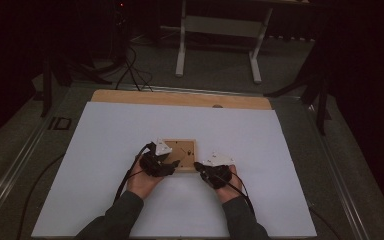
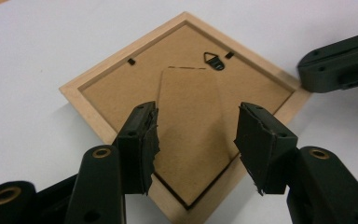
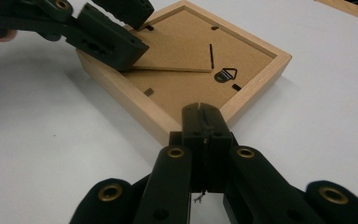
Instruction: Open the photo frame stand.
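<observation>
One picture frame (image 1: 180, 155) face-down; two claws: left claw (image 2: 193, 140) spread, right claw (image 3: 204, 122) closed.

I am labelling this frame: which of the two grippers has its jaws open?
The left gripper: its jaws stand apart over the frame's backing. The right gripper's jaws are pressed together at the frame's corner.

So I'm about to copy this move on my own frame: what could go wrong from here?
1. The left gripper stands open astride the stand flap; closing and pulling hard might tear its hinge.
2. The right gripper, shut, presses only the wooden frame at one corner; the frame could pivot or slide on the white sheet.
3. The hanger clip might snag a jaw.
</observation>
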`<state>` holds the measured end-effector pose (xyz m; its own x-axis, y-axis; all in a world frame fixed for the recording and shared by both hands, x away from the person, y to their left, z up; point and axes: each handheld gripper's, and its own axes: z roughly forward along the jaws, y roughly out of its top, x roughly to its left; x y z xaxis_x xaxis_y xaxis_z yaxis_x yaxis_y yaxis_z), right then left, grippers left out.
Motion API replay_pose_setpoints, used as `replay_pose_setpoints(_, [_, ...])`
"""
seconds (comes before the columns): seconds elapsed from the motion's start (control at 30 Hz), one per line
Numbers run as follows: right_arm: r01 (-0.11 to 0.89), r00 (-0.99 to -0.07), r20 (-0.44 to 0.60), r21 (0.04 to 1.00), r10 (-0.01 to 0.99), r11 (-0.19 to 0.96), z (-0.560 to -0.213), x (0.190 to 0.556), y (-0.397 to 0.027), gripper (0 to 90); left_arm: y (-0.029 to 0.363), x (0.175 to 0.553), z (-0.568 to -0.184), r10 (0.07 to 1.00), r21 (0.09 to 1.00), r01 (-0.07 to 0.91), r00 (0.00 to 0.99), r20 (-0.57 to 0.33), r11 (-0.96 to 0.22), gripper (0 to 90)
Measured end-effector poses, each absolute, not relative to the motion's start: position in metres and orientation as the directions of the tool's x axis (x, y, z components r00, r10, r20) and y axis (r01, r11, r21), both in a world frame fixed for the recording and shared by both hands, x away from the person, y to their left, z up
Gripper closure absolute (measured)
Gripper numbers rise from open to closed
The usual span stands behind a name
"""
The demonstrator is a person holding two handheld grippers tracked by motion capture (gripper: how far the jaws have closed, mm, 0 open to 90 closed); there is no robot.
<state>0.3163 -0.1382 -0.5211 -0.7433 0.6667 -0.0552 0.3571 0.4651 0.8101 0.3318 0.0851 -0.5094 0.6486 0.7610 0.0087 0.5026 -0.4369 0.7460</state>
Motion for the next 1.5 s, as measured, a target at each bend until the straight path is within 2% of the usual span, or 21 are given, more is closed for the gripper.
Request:
replay_pose_setpoints(0.3, [0.357, -0.743, -0.054, 0.811, 0.667, 0.464, -0.521, 0.316, -0.138, 89.6, 0.085, 0.337, -0.513, 0.767, 0.721, 0.534, 0.642, -0.005, -0.442, 46.7])
replay_pose_setpoints(0.43, [0.356, -0.743, -0.054, 0.811, 0.667, 0.463, -0.521, 0.316, -0.139, 89.6, 0.084, 0.337, -0.511, 0.771, 0.706, 0.551, 0.637, -0.012, -0.444, 50.5])
replay_pose_setpoints(0.6, [0.355, -0.744, -0.056, 0.811, 0.666, 0.465, -0.521, 0.316, -0.139, 89.7, 0.080, 0.340, -0.504, 0.770, 0.677, 0.563, 0.638, 0.009, -0.475, 51.1])
replay_pose_setpoints(0.87, [0.352, -0.745, -0.057, 0.813, 0.665, 0.464, -0.522, 0.317, -0.139, 89.6, 0.076, 0.339, -0.491, 0.782, 0.694, 0.555, 0.623, 0.018, -0.459, 51.0])
replay_pose_setpoints(1.03, [0.353, -0.744, -0.056, 0.812, 0.665, 0.464, -0.522, 0.317, -0.139, 89.7, 0.078, 0.341, -0.491, 0.783, 0.696, 0.567, 0.622, -0.011, -0.440, 50.8])
replay_pose_setpoints(1.17, [0.352, -0.745, -0.057, 0.813, 0.664, 0.465, -0.522, 0.317, -0.139, 89.7, 0.085, 0.344, -0.491, 0.780, 0.703, 0.591, 0.620, -0.082, -0.396, 48.0])
replay_pose_setpoints(1.5, [0.354, -0.745, -0.056, 0.812, 0.665, 0.464, -0.522, 0.316, -0.139, 89.6, 0.087, 0.341, -0.498, 0.782, 0.665, 0.618, 0.618, -0.080, -0.420, 45.4])
